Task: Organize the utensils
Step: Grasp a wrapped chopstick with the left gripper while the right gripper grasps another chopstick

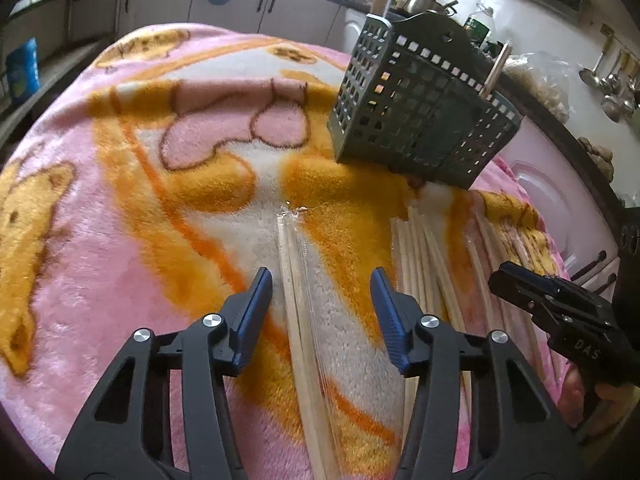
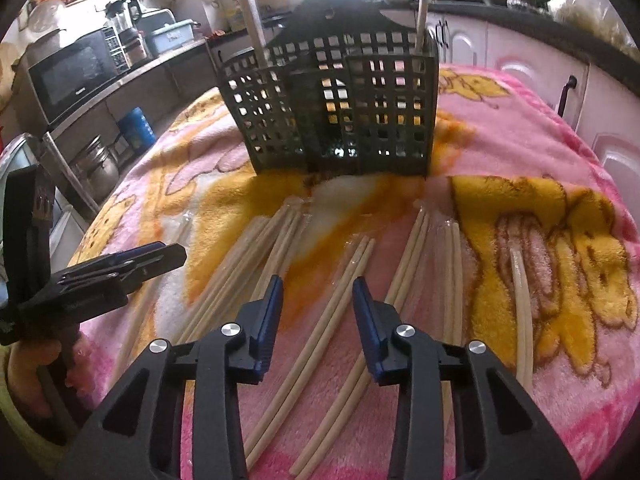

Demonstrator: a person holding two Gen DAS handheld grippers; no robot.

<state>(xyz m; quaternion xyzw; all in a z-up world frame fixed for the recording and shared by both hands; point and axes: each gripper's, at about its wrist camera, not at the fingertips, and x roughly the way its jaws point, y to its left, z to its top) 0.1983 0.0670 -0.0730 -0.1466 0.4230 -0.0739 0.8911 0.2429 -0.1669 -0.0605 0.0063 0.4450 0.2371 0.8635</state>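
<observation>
A dark lattice utensil caddy [image 1: 420, 112] [image 2: 332, 120] stands on a pink and orange fleece blanket [image 1: 100, 240] [image 2: 520, 140]. Two chopstick pairs stick up out of it [image 2: 254, 28] [image 2: 422, 12]. Several pale chopstick pairs in clear wrappers lie on the blanket before it. My left gripper [image 1: 321, 280] is open, with one wrapped pair [image 1: 298, 312] lying between its blue pads, untouched. My right gripper [image 2: 317, 284] is open over another pair [image 2: 324, 328], which runs between its fingers. Each gripper also shows at the edge of the other's view [image 1: 500, 276] [image 2: 176, 254].
More wrapped chopsticks lie to the right of the left gripper [image 1: 424, 264] and on both sides of the right one [image 2: 248, 256] [image 2: 520, 312]. Kitchen counters ring the blanket, with a microwave [image 2: 76, 72], pots and white cabinet doors [image 2: 616, 160].
</observation>
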